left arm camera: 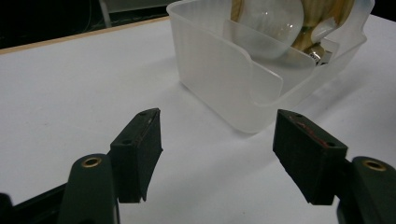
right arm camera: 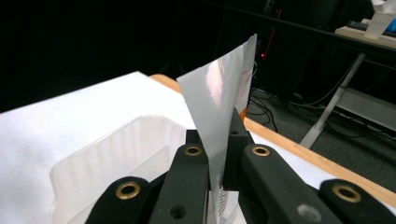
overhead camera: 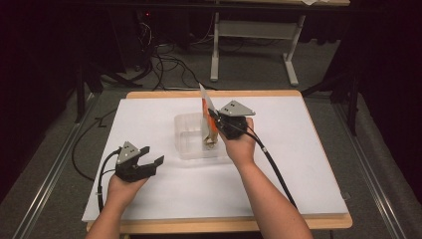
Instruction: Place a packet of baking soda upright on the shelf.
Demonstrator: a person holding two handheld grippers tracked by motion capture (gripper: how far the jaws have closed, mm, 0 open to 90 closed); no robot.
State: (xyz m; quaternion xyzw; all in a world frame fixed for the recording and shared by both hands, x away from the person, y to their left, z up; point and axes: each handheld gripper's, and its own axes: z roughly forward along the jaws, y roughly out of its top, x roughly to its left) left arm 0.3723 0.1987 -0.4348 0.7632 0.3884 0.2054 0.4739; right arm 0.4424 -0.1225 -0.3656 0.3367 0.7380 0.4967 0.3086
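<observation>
Item: light-bulb package [overhead camera: 209,122], glossy card backing with orange print and clear blister over a glass bulb [left arm camera: 271,25]. Stands tilted in the bin [overhead camera: 186,142], lower end at the bin's 3 o'clock wall. Light, fragile; card is thin, slick and bends easily. Best taken by the card edge, clear of the glass.
Right claw [overhead camera: 215,118]: clamped on the card's upper part.
Bin: translucent frosted plastic, rounded corners, possibly with an inner divider.
Left claw [overhead camera: 149,159]: spread wide, empty, at the bin's 8 o'clock.
Table [overhead camera: 298,164]: white matte sheet, wooden rim.
</observation>
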